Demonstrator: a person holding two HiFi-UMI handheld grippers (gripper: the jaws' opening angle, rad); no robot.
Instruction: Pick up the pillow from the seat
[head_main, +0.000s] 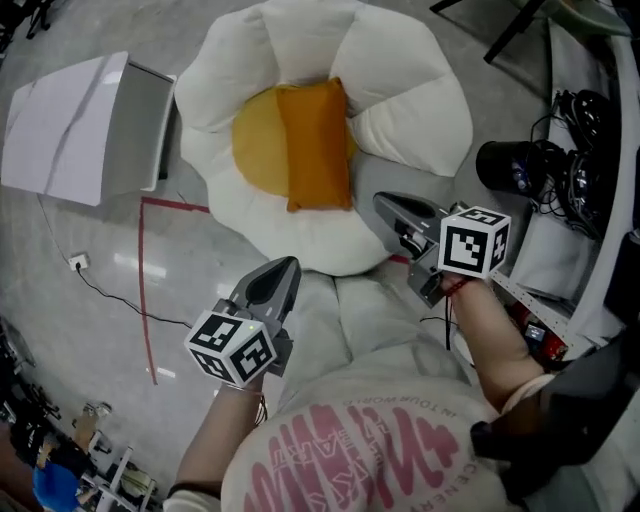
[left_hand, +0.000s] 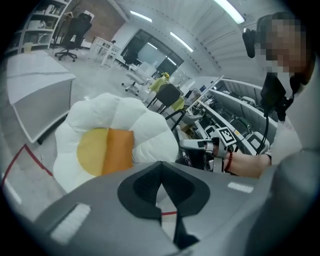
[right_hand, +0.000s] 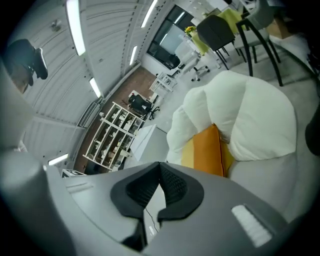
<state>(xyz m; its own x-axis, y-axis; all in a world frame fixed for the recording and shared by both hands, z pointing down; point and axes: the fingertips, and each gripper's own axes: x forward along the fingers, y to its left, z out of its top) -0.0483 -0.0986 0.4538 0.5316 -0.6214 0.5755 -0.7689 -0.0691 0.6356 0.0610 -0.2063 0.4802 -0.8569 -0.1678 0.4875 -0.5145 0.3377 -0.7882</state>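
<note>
Grey floor, pillow mid seat, prob. cables R

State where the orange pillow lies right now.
In the head view the orange pillow lies at upper centre, on the yellow middle of the white flower-shaped seat, covering that middle's right half.

Floor: grey, glossy, reflecting the lights.
White box: lies on the floor at the head view's upper left, with a grey side facing right.
Red tape: a line on the floor, bent at one corner.
Cable: thin and black, runs from a white socket block across the tape.
Black equipment: at the right, with tangled cables.
Shelving: open and stocked, by the far wall.
Office chair: black, standing upright.
</note>
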